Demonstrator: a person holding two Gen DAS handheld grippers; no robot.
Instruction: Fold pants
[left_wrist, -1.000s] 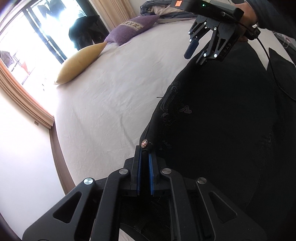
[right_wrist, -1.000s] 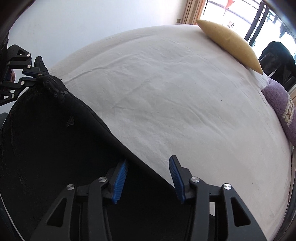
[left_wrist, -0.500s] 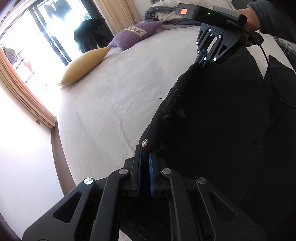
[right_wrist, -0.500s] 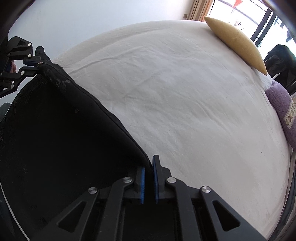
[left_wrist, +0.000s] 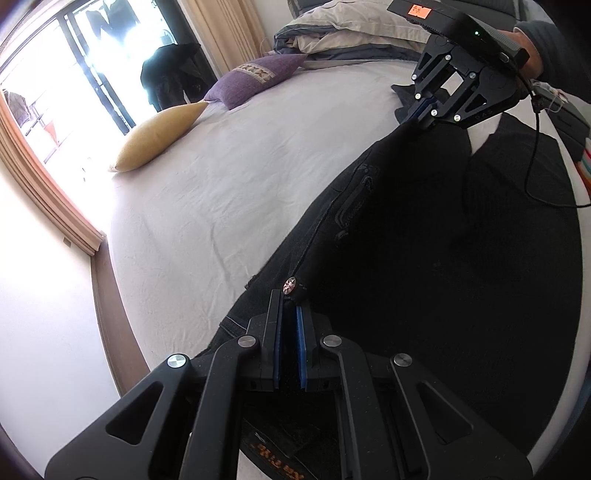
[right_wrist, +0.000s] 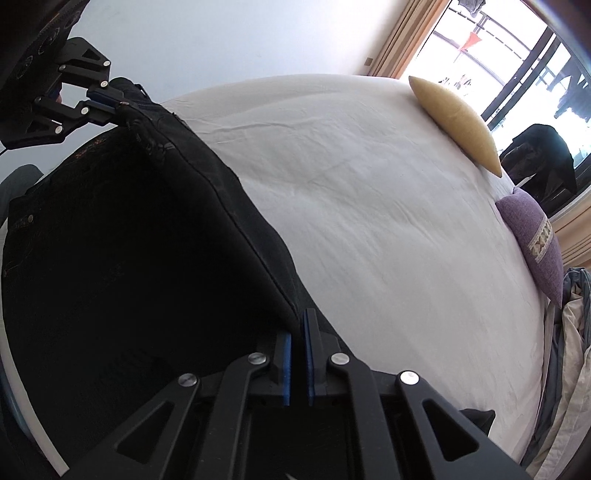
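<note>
My left tool (left_wrist: 289, 314) was pressed together on the edge of the black pants (left_wrist: 424, 266), blue pads (left_wrist: 300, 343) nearly meeting with dark fabric between them, right by a small copper rivet (left_wrist: 288, 285). My right tool (right_wrist: 297, 334) was also clamped on the pants (right_wrist: 122, 240), pinching the same edge further along. In the left wrist view I saw the right tool (left_wrist: 424, 109) up top, gripping the far end of that edge; in the right wrist view the left tool (right_wrist: 107, 101) was at upper left, gripping the other end. The held edge ran taut between both tools and looked lifted off the bed (left_wrist: 229, 177), with the rest of the pants hanging and spreading on the near side of the sheet. A pocket seam with stitching (left_wrist: 354, 206) showed on the raised fabric.

The bed (right_wrist: 369, 206) had a pale sheet, lightly wrinkled. A yellow pillow (left_wrist: 155, 138) lay near the window side, a purple pillow (left_wrist: 255, 75) just beside it, tips almost touching. Same two in the right wrist view: yellow pillow (right_wrist: 456, 120), purple pillow (right_wrist: 535, 242). A crumpled grey-beige duvet (left_wrist: 343, 31) sat beyond the purple pillow. A black cable (left_wrist: 535, 158) trailed from the right tool across the pants. Dark clothing (left_wrist: 173, 70) hung by the bright window (left_wrist: 55, 74).
</note>
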